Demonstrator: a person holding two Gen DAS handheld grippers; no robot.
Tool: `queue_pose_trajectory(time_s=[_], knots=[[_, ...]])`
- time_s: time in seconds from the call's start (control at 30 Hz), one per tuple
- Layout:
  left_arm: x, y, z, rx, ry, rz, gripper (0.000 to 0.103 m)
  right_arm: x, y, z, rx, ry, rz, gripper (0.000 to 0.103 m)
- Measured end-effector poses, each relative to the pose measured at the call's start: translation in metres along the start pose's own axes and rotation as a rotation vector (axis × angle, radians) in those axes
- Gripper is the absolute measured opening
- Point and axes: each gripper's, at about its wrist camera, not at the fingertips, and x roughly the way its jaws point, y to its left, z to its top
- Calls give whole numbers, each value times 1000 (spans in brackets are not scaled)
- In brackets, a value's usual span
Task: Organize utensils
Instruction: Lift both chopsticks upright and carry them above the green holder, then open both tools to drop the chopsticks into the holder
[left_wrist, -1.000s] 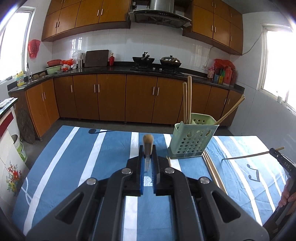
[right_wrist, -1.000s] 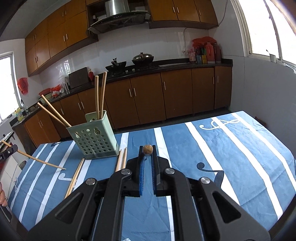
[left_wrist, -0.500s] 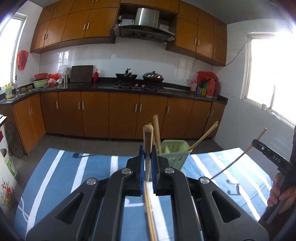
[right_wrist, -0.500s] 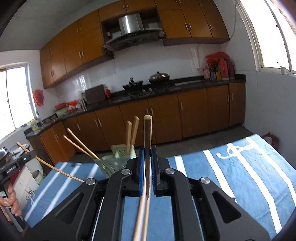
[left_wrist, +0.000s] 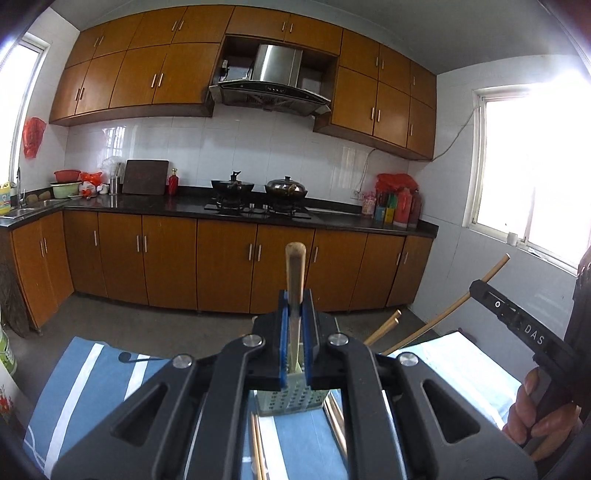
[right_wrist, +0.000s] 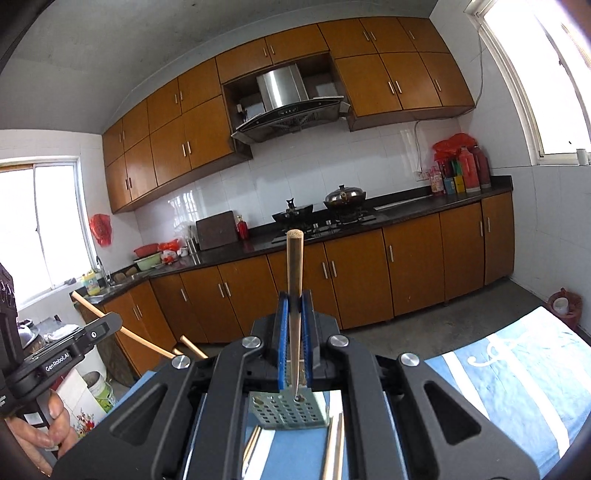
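Kitchen with brown cabinets behind; blue striped desk (right_wrist: 517, 373) below. Left gripper (left_wrist: 295, 314) fingers clenched on chopstick (left_wrist: 294, 295), upright. Right gripper (right_wrist: 294, 314) fingers clenched on second chopstick (right_wrist: 294, 295), also upright. Green perforated holder (right_wrist: 288, 410) stands on desk under both. Advice: bring tip over holder mouth, keep stick vertical, lower slowly, release only when tip is inside. More chopsticks (right_wrist: 334, 443) lie beside holder.

Your left wrist camera is looking forward along its fingers, close above the blue striped tablecloth (left_wrist: 92, 373), facing the kitchen counter (left_wrist: 192, 206). Your right wrist camera is facing the same counter from further right. Both are sharing the stove (right_wrist: 325, 225) and the green perforated holder (right_wrist: 288, 410) just below the fingers.
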Motion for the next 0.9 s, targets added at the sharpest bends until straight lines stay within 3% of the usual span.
queue_pose_trajectory(time_s=[0.27, 0.53, 0.9], knots=[[33, 3, 2, -23, 15, 35, 8, 32, 0, 1, 22, -32, -8, 7], [66, 16, -14, -45, 63, 37, 8, 67, -1, -21, 8, 57, -15, 7], [89, 29, -25, -73, 109, 27, 8, 82, -8, -33, 31, 130, -17, 8]])
